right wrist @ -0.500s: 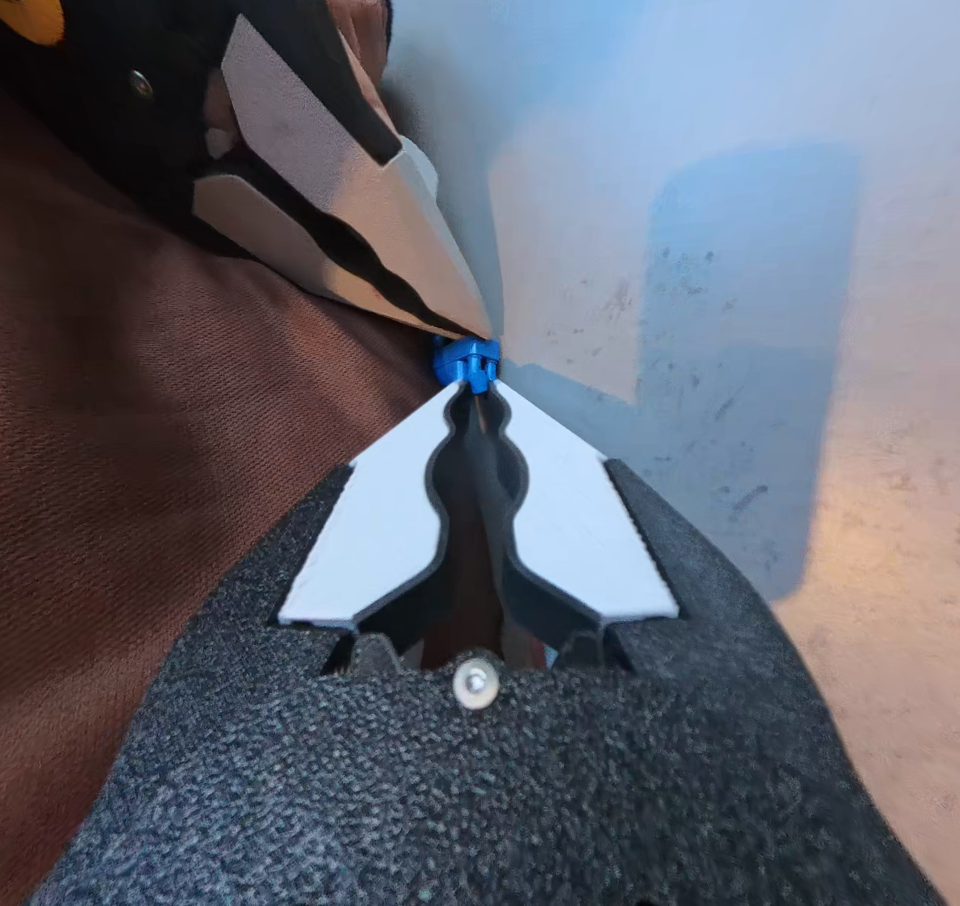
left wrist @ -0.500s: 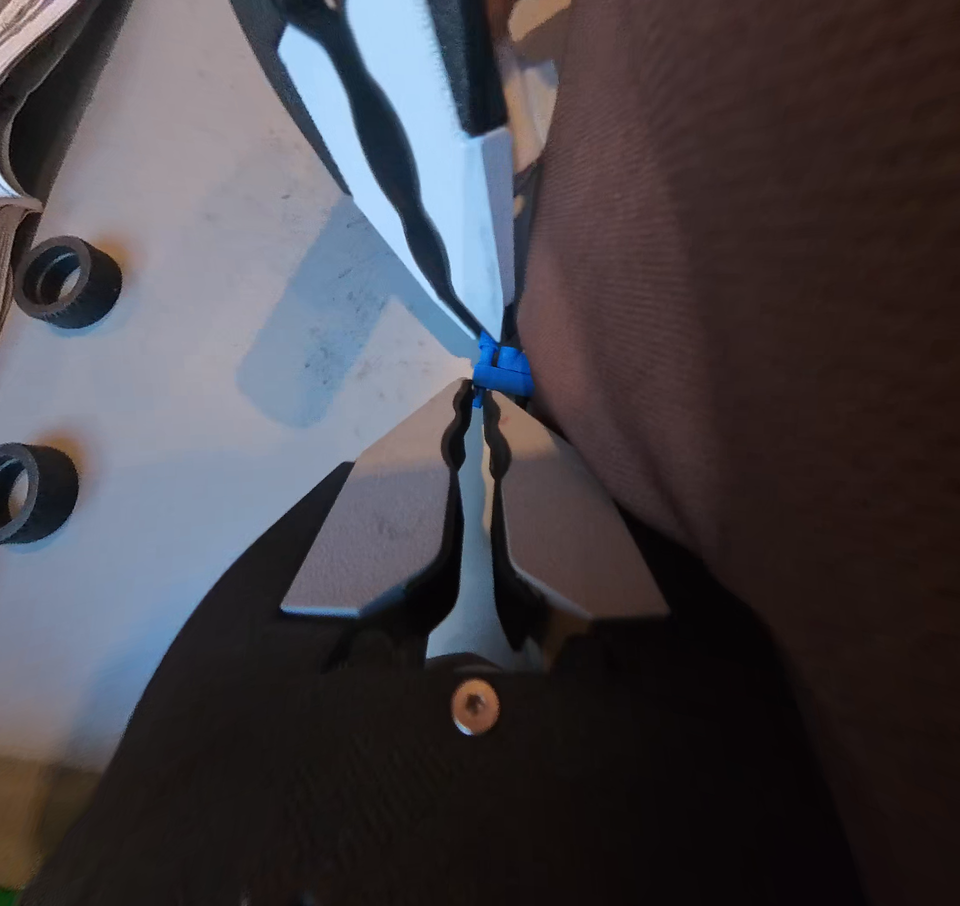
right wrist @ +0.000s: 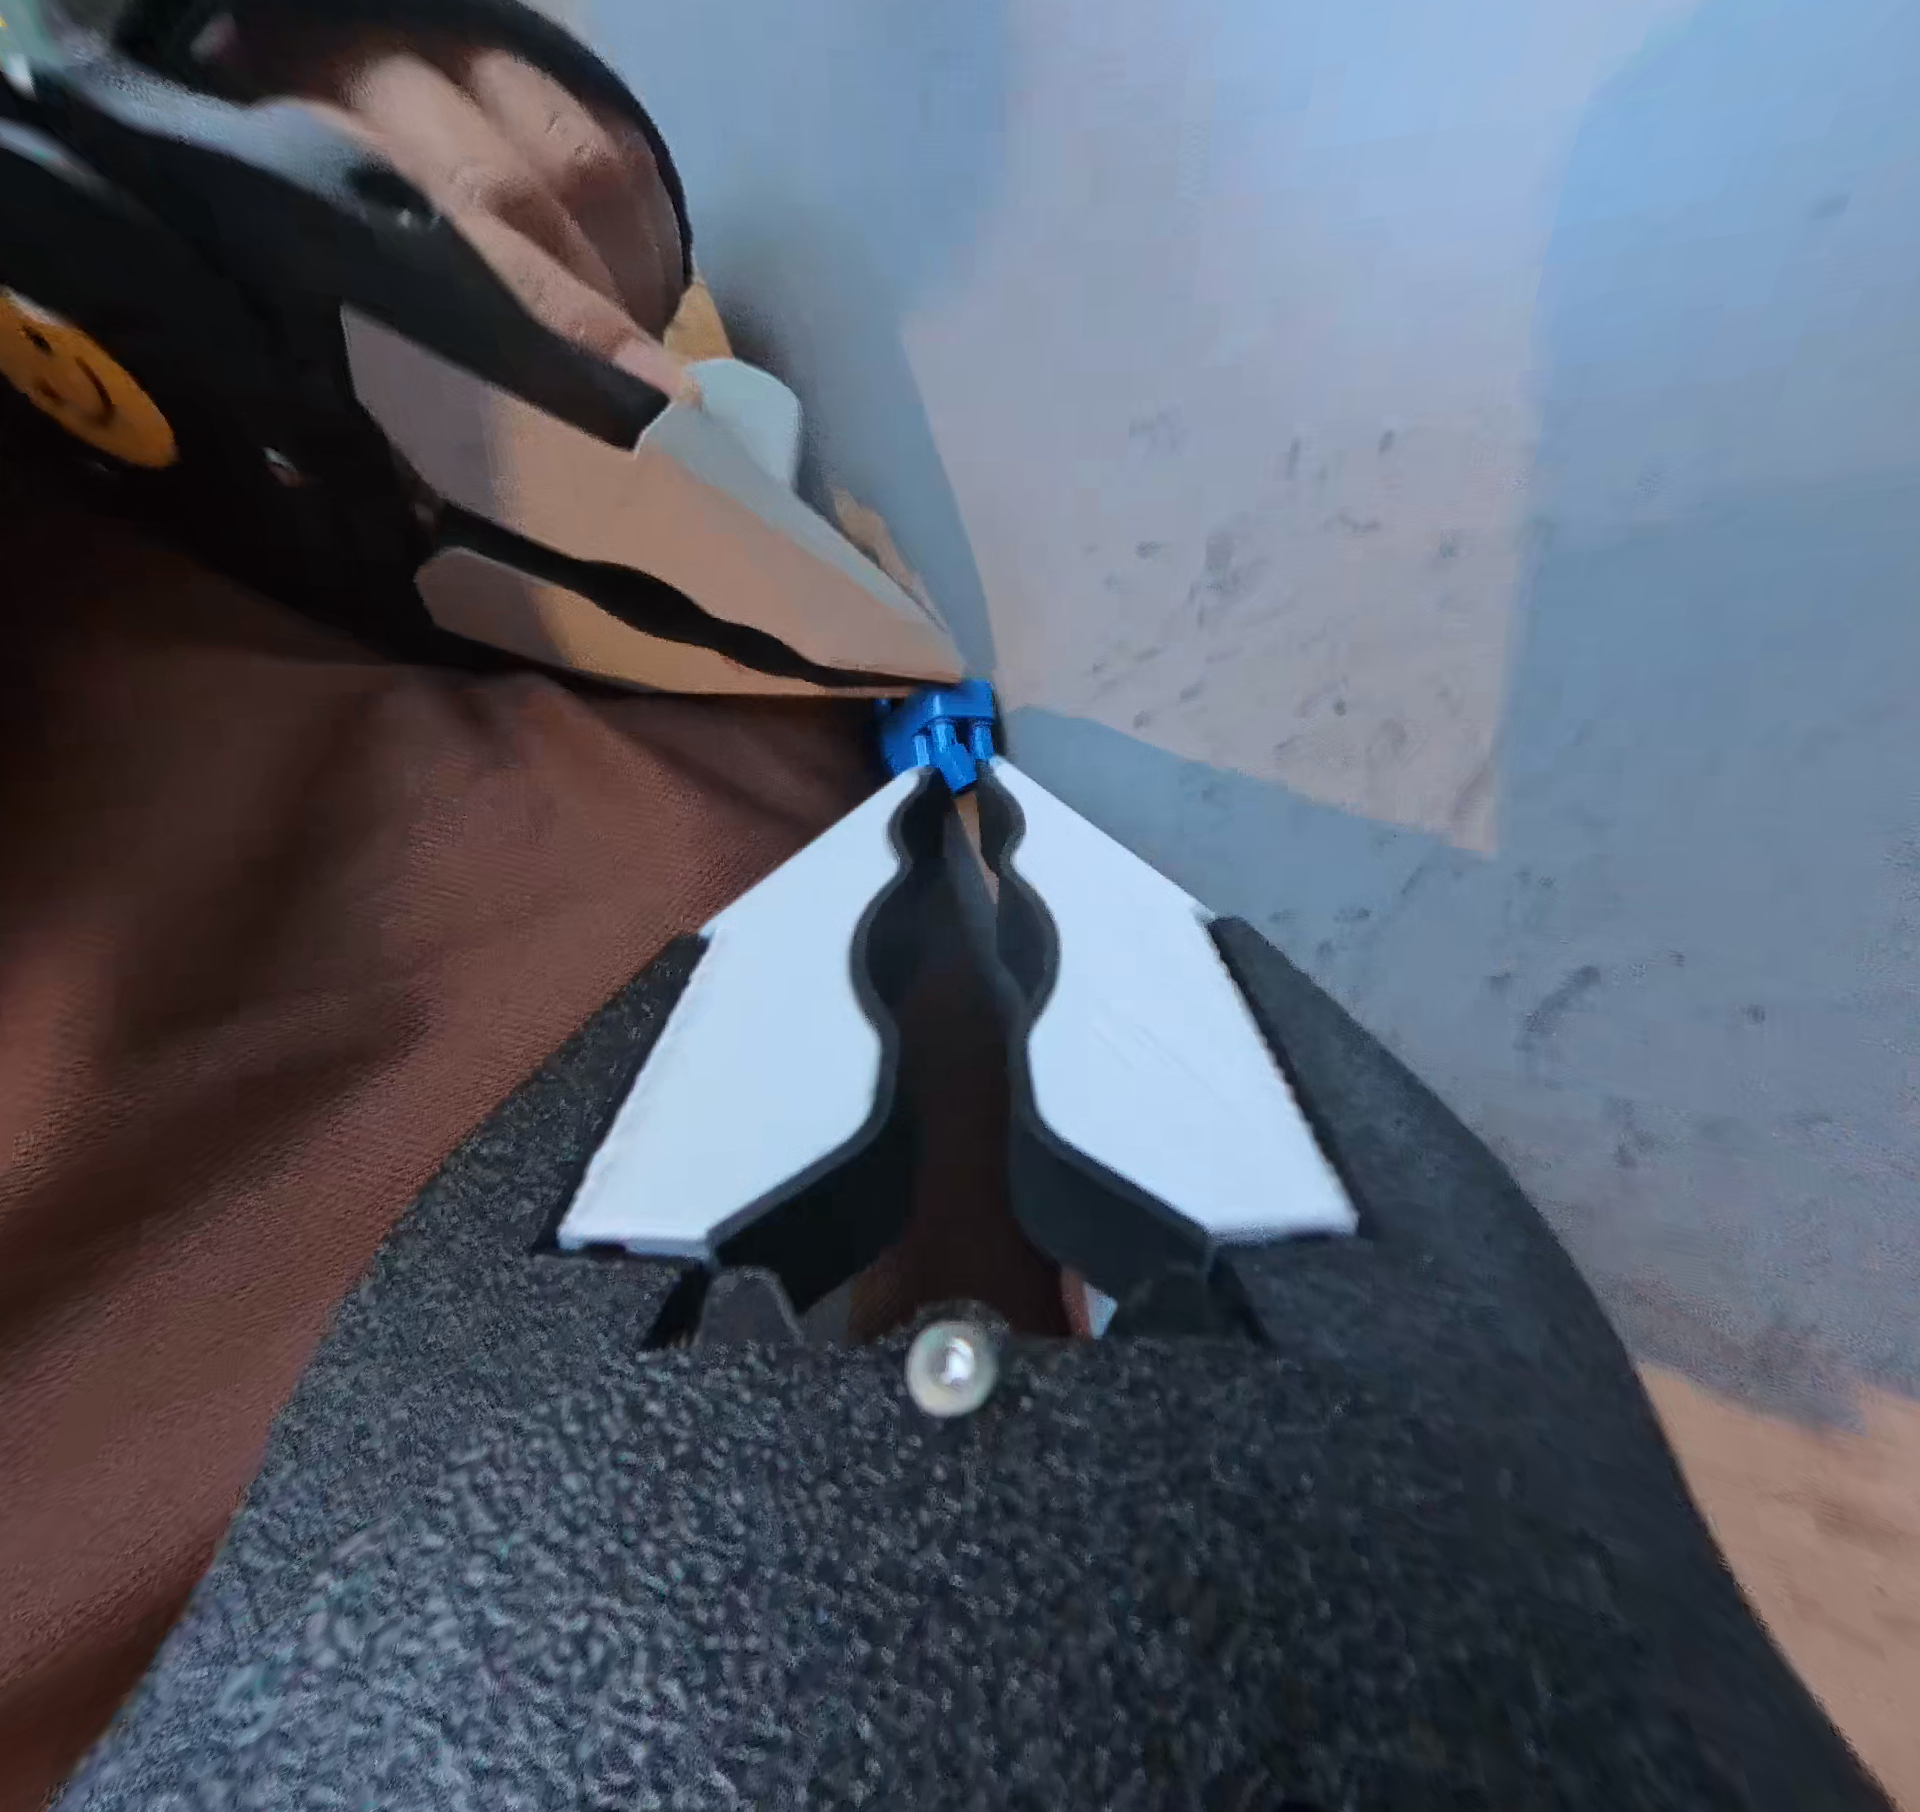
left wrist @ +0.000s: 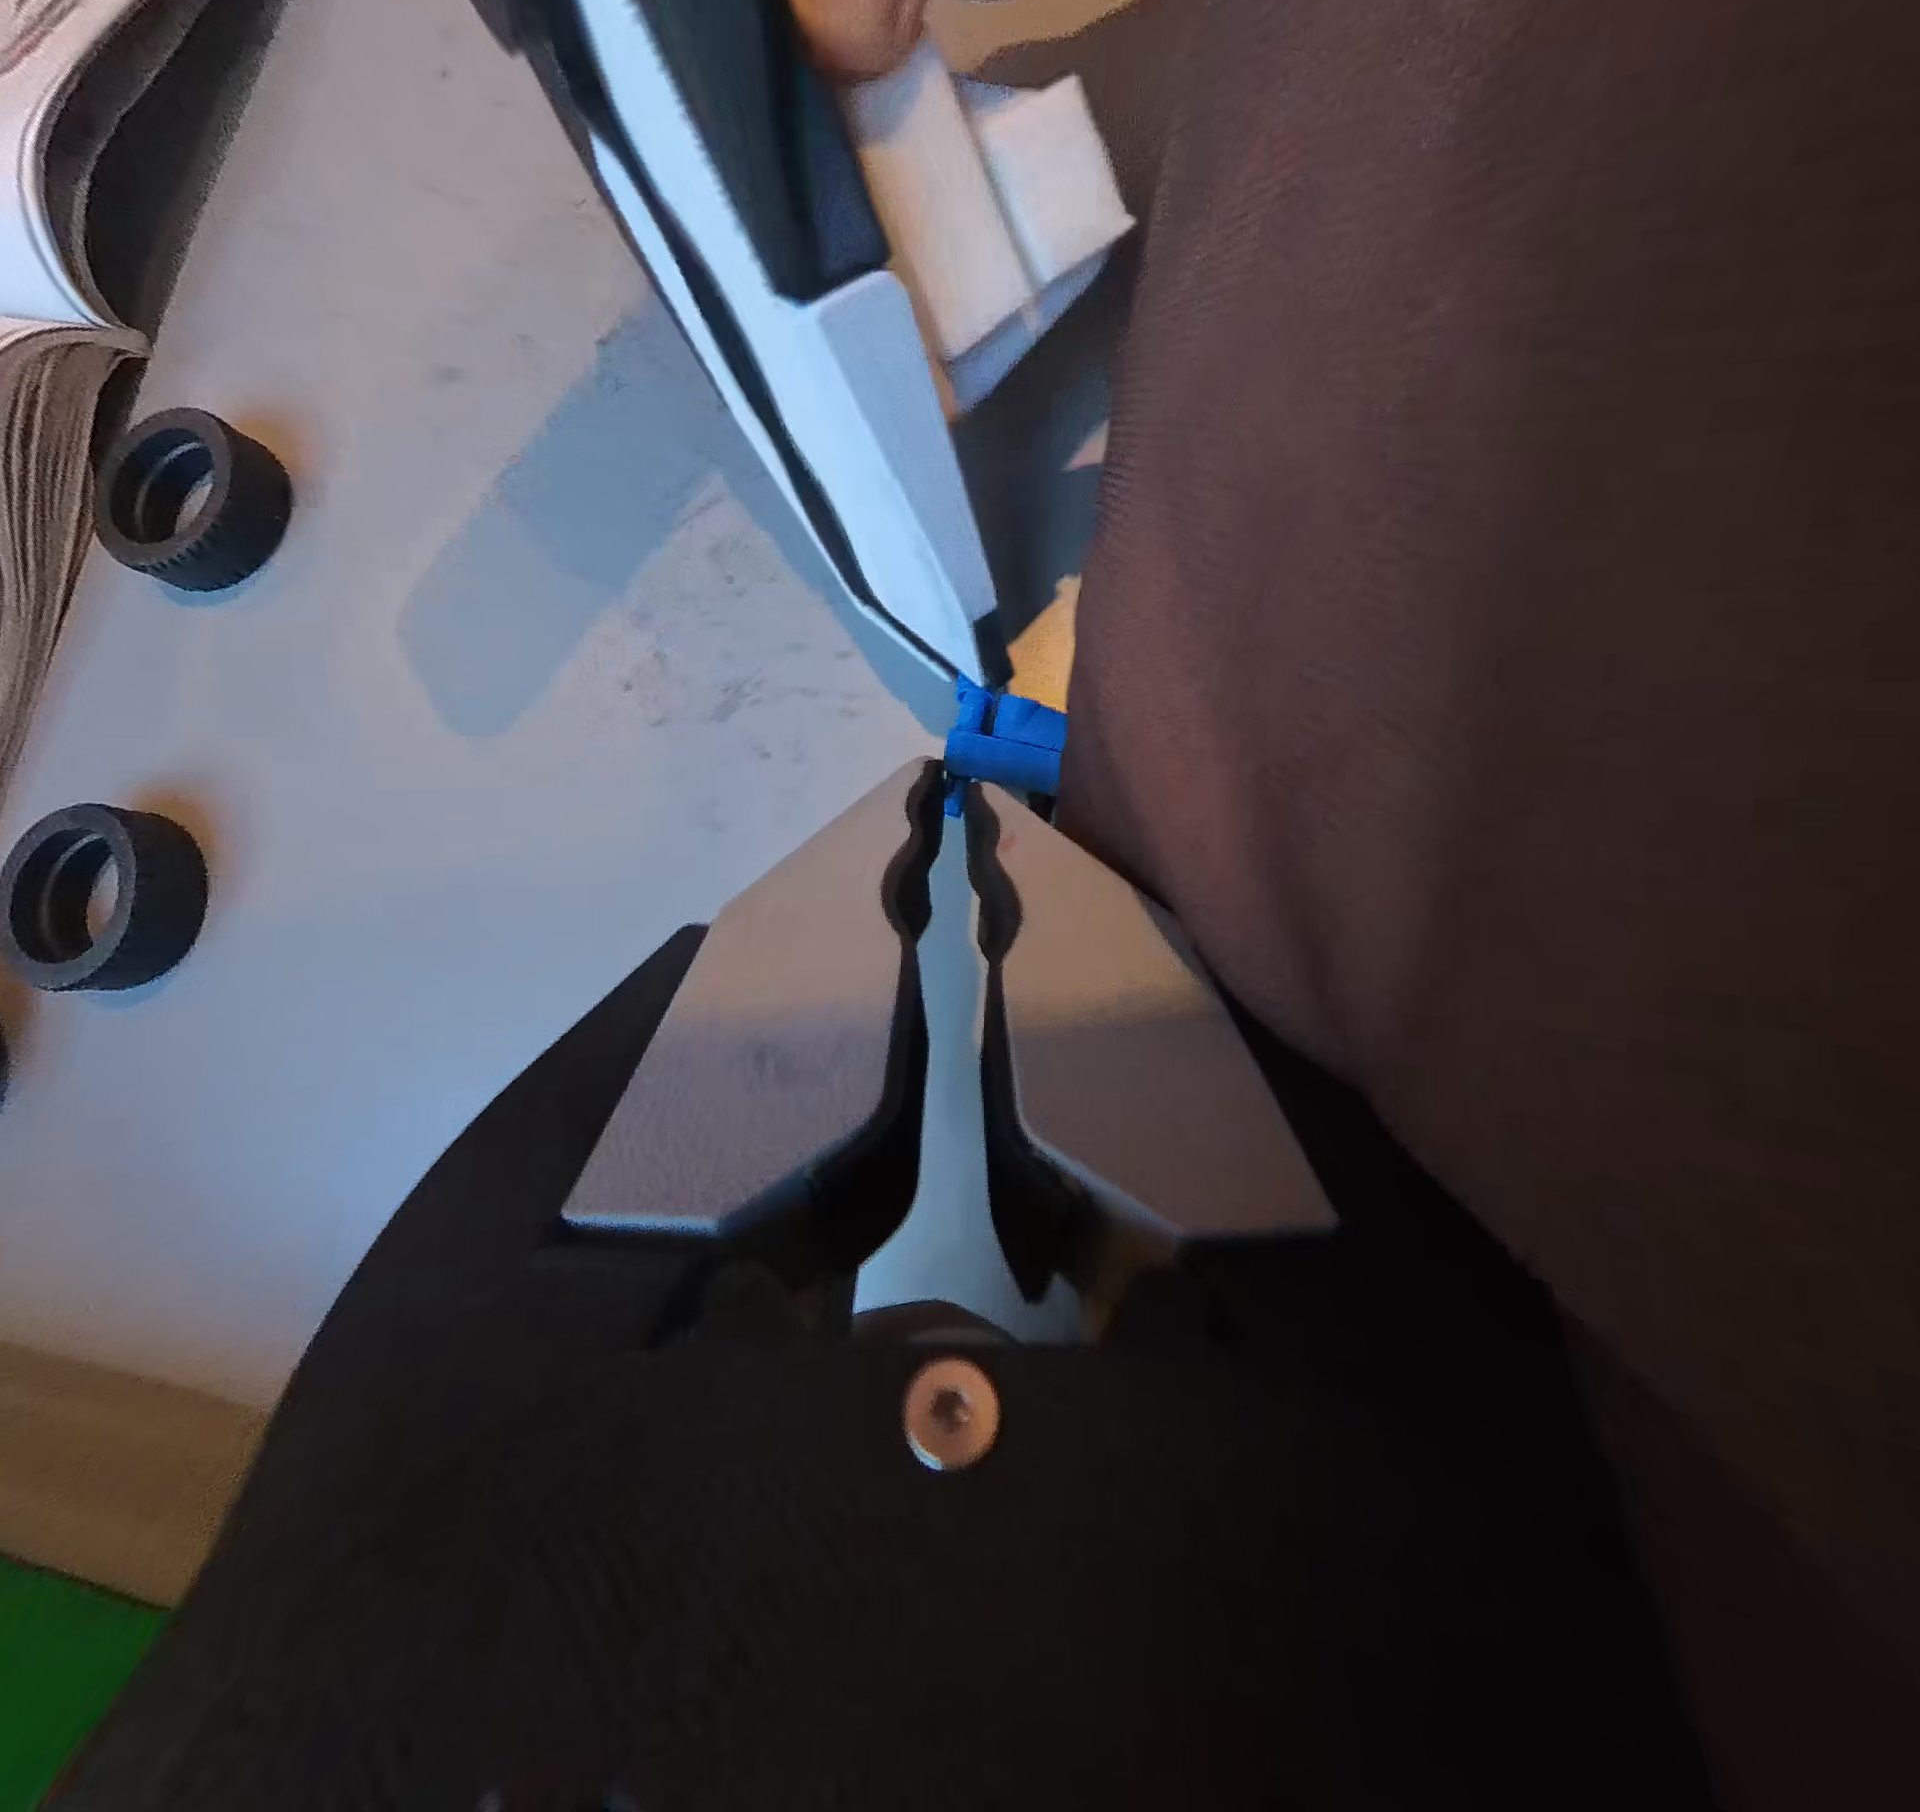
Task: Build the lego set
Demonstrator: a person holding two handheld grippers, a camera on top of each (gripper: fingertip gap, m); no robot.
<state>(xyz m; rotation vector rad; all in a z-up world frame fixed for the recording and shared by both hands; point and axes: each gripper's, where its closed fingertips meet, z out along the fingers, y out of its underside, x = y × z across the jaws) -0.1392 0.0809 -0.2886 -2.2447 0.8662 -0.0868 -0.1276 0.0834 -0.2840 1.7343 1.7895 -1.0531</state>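
At far left an open printed booklet is curling over the edge of the pale scuffed table, its print too blurred to read; two black ribbed rubber tyres are lying just beside it, with bare tabletop open beyond them. At centre the left gripper and right gripper are meeting tip to tip, both pinching the small blue lego piece above the table edge. Brown fabric is crowding the right side.
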